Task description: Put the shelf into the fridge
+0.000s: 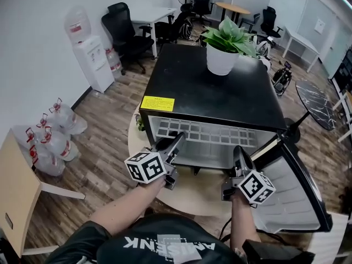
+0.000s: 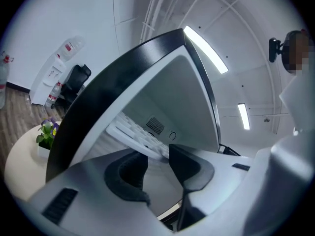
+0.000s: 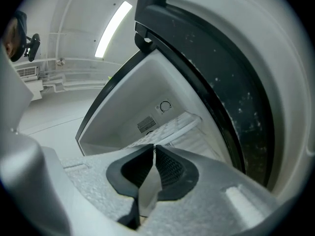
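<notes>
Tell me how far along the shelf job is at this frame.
Done, it seems: the white shelf lies inside the fridge. In hand: nothing. The left gripper is open at the shelf's front edge, its fingers not pressing on it; the right gripper is shut and empty. Left: probably only drawing both grippers back; the door stands open.

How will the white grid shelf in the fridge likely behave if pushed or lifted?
The shelf is an open white grid, so probably light for its size and fairly stiff. Its surface looks smooth, so it would likely slide inside the fridge when pushed. Thin bars might flex if lifted by one edge.
</notes>
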Motion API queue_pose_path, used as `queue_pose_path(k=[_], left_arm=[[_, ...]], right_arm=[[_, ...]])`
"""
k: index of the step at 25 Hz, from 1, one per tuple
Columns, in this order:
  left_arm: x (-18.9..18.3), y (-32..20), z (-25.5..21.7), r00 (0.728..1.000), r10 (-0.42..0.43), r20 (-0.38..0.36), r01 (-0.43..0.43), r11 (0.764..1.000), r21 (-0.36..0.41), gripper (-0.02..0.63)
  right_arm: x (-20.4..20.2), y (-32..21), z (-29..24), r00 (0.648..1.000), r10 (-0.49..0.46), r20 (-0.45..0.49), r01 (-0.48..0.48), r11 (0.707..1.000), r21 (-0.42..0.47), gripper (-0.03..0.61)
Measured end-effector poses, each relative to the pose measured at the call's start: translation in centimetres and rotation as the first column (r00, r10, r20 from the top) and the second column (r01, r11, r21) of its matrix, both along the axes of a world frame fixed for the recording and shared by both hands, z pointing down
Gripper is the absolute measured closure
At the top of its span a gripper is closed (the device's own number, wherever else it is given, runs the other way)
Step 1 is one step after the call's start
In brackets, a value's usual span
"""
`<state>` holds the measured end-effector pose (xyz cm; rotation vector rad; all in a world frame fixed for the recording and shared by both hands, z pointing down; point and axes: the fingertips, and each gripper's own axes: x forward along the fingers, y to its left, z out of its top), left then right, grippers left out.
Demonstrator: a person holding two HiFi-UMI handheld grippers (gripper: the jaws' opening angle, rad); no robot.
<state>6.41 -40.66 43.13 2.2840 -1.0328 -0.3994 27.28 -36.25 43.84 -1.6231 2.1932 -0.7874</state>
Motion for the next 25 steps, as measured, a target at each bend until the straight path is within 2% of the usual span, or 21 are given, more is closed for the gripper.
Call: queue_pose_path(k=[5, 11, 16, 19, 21, 25], left_arm=[[-0.2, -1.1, 0.1, 0.999, -0.048, 0.025, 0.048, 0.999, -0.015, 0.463], [-0.1, -1.4, 0.0, 0.998, -0.051, 0.041, 0.051, 0.999, 0.011, 0.46], [-0.3, -1.1, -0.1, 0.997, -0.065, 0.046, 0.066, 0.998, -0.001, 0.457], [-0.8, -0.5, 0.6, 0.994, -0.079, 0.082, 0.08, 0.997, -0.011, 0.456], [-1.1, 0.3, 0.9, 0.993, -0.085, 0.08, 0.087, 0.996, -0.017, 0.456], [-2.2, 2.1, 0.2, 0.991, -0.099, 0.092, 0.097, 0.995, 0.019, 0.456]], right_arm=[[0.0, -1.1, -0.1, 1.0, 0.002, 0.003, -0.002, 1.0, -0.002, 0.555], [0.0, -1.7, -0.2, 1.0, -0.017, 0.01, 0.017, 1.0, -0.003, 0.555], [0.4, -1.8, -0.1, 1.0, -0.019, 0.015, 0.019, 1.0, -0.006, 0.555], [0.5, -2.5, 0.1, 1.0, -0.021, 0.016, 0.021, 1.0, -0.015, 0.555], [0.8, -2.9, 0.2, 1.0, -0.016, -0.001, 0.016, 1.0, -0.022, 0.555], [0.6, -3.1, 0.0, 1.0, -0.022, 0.007, 0.022, 1.0, -0.017, 0.555]])
